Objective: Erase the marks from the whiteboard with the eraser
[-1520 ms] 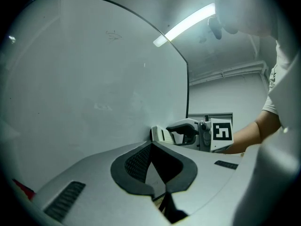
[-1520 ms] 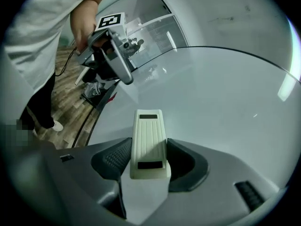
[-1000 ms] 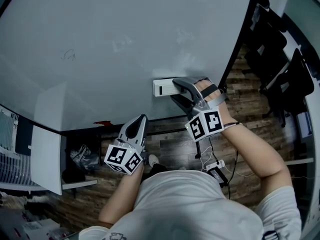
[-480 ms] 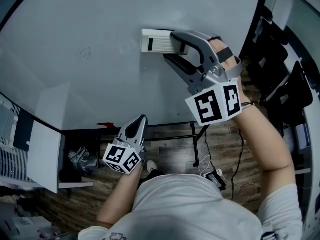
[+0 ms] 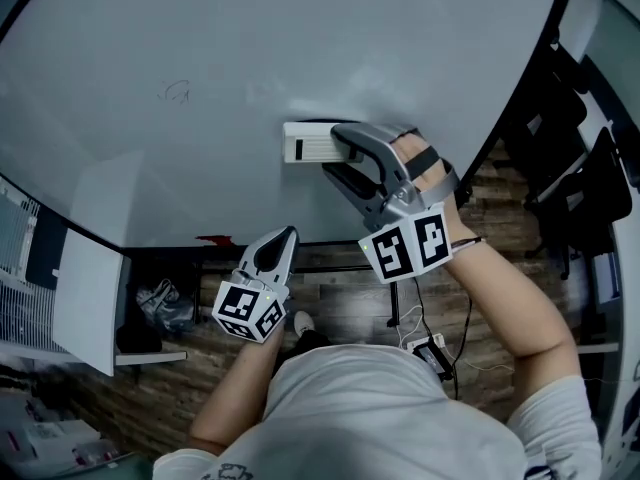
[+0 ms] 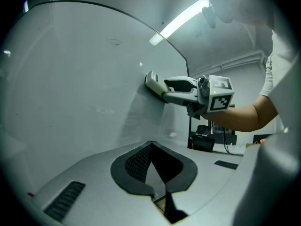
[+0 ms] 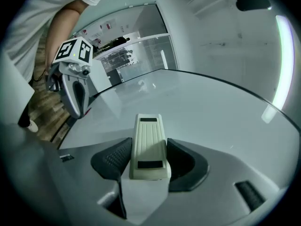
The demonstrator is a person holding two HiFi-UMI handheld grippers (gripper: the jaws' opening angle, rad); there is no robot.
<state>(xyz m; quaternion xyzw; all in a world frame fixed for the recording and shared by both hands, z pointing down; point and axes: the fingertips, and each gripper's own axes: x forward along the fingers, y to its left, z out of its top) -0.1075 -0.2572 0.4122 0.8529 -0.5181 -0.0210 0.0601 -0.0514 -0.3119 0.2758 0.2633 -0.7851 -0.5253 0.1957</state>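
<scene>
The cream-white ribbed plastic eraser lies flat against the large white whiteboard, its ribbed back facing the room. I take it the wiping face is pressed to the surface so it can rub. Its long axis runs sideways along the board, and the free end points away from the hand that drives it.

Behind the eraser, the right gripper has its two dark pads clamped on the eraser's long sides at the rear half. That grip leaves the front half clear and keeps the eraser square to the board.

Up and across from the eraser's free end, well apart from it, a small faint scribble remains unwiped.

Below the eraser, past the board's lower edge, the left gripper hangs idle. Its fingers are together with nothing between them, out of the way.
</scene>
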